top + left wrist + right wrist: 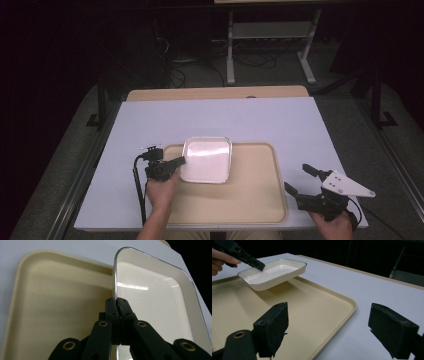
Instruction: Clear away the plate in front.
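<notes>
**White dish gripped at its rim and held above the tray; placement not complete**

Left gripper [176, 162]: jaws closed hard on the left rim of the white dish [207, 159], one jaw inside the wall and one outside, as the left gripper view shows, with the metal-edged rim running straight up from between the jaw tips. The grip is on the rim alone, nothing under the base.

White dish: a shallow rectangular enamel dish with a dark metal-trimmed edge, empty. It sits over the far-left part of the beige tray [250, 200]. In the right gripper view the dish [274, 272] appears clear of the tray floor, with a shadow beneath it and its far end hanging over the tray's far edge. Whether any corner touches the tray I cannot tell.

Right gripper [306, 181]: jaws spread wide, holding nothing. It rests at the near-right, just beyond the tray's right rim over the white table top [150, 120], well apart from the dish.

Progress, as judged: the pick-up is done and the dish is in carriage. It is neither settled flat on the tray nor set down on the table, so the set-down and the release of the left jaws remain. The right gripper has no part in the work at present.

Risk noted: a one-sided rim hold may let the dish tip toward its free right side.
</notes>
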Available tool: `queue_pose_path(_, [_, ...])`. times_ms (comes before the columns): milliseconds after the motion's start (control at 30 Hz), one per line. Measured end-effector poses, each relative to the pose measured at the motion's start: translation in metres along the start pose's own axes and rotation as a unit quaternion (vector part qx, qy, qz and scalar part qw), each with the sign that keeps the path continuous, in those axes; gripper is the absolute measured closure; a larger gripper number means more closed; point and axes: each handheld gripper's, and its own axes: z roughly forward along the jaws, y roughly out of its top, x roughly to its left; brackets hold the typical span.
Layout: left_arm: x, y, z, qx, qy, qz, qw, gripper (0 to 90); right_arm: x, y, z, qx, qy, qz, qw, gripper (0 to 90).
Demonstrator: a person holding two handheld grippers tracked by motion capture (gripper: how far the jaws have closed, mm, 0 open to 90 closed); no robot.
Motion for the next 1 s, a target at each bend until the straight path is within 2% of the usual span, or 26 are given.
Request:
queue_pose_path(67, [0.000, -0.003, 0.000, -0.003, 0.001, -0.006, 1.0000, 88.7, 0.000, 0.000, 0.000, -0.001, 0.000, 0.001, 1.0000, 15.5])
queue_pose_path(133, [0.001, -0.010, 0.000, -0.007, -0.001, -0.024, 0.9997, 88.7, -0.001, 0.000, 0.000, -0.001, -0.001, 0.001, 1.0000, 15.5])
queue_pose_path(200, [0.001, -0.012, 0.001, -0.009, -0.003, -0.027, 0.9996, 88.7, -0.001, 0.000, 0.000, -0.002, -0.002, 0.001, 1.0000, 15.5])
queue_pose_path(667, [-0.007, -0.027, -0.007, -0.027, 0.015, -0.015, 0.9994, 88.7, 0.000, 0.000, -0.001, -0.001, -0.002, 0.000, 1.0000, 15.6])
queue_pose_path(1000, [-0.010, -0.036, -0.009, -0.027, 0.012, -0.019, 0.9994, 88.8, 0.000, 0.000, -0.001, 0.000, -0.002, -0.001, 1.0000, 15.6])
